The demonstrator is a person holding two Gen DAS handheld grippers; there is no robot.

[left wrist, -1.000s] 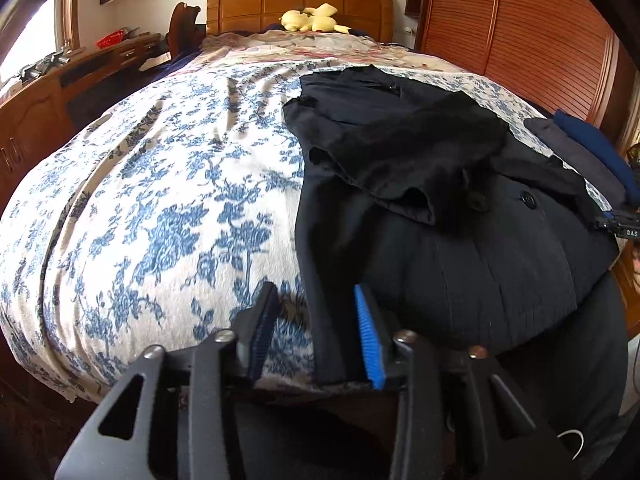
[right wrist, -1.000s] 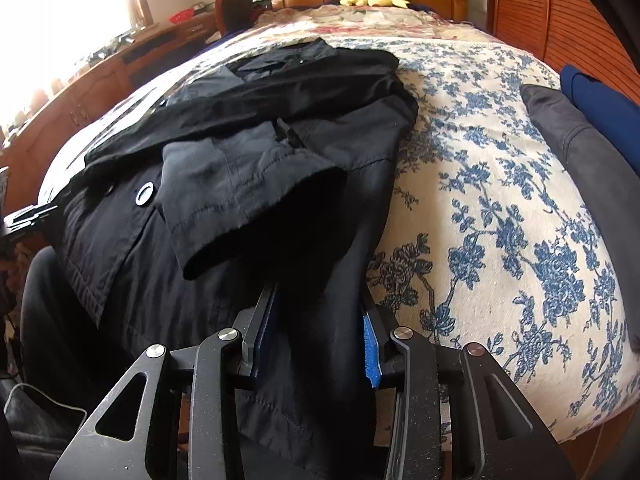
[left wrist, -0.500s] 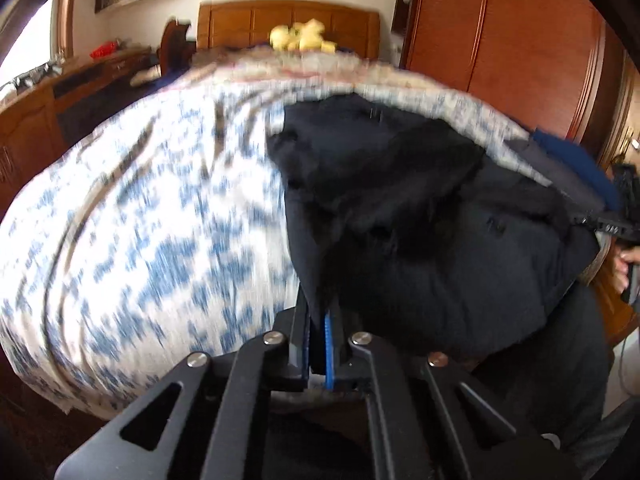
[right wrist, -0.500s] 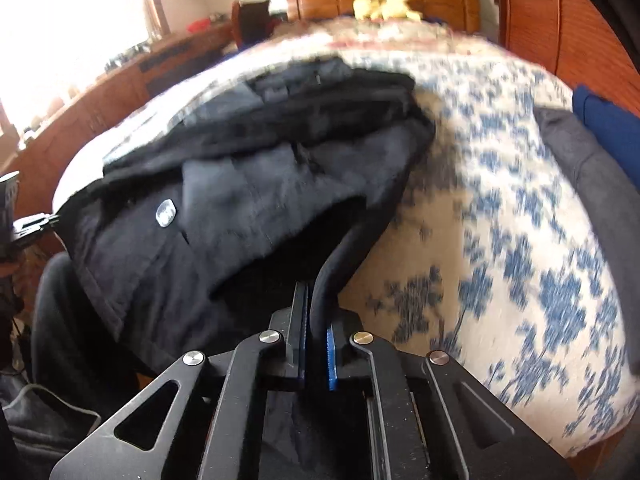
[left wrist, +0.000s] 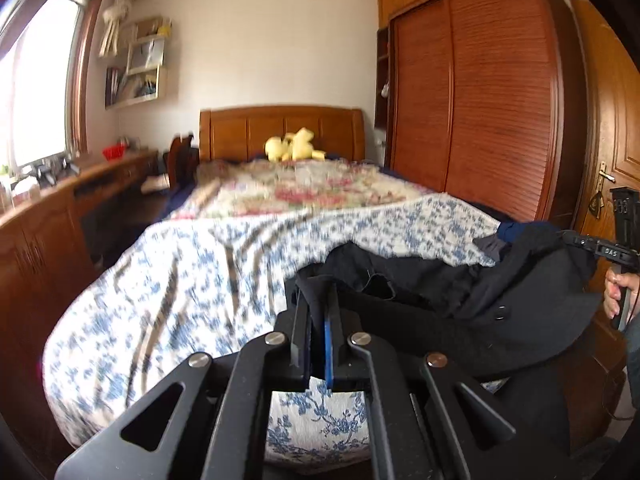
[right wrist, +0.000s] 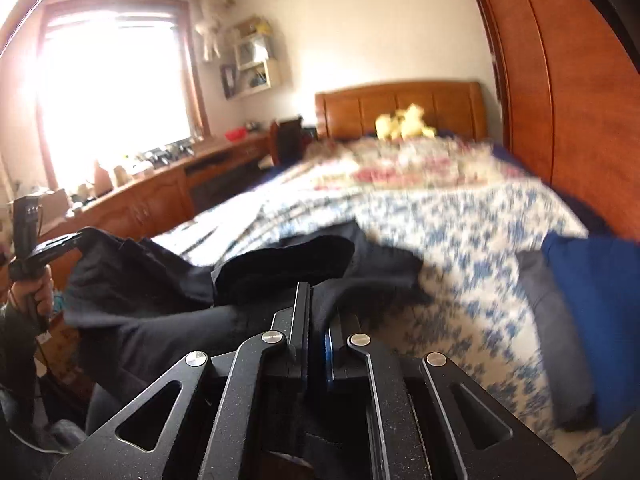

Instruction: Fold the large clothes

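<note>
A large black coat (left wrist: 460,304) hangs lifted above the near end of the bed, its far part still resting on the blue-flowered bedspread (left wrist: 180,280). My left gripper (left wrist: 318,292) is shut on the coat's left bottom edge, cloth pinched between the blue pads. In the right wrist view the coat (right wrist: 168,292) sags to the left, and my right gripper (right wrist: 318,300) is shut on its right bottom edge. Each view shows the other gripper at its edge, held by a hand (left wrist: 614,288), gripping the same hem.
A wooden headboard (left wrist: 280,128) with a yellow plush toy (left wrist: 294,146) stands at the far end. A wooden wardrobe (left wrist: 480,100) lines the right side, a long wooden desk (left wrist: 60,208) the left. Folded blue (right wrist: 596,312) and grey clothes (right wrist: 548,332) lie on the bed's right edge.
Both grippers closed on the coat's bottom hem and rose, lifting that end of the coat off the bed; the views tilted up toward the room.
</note>
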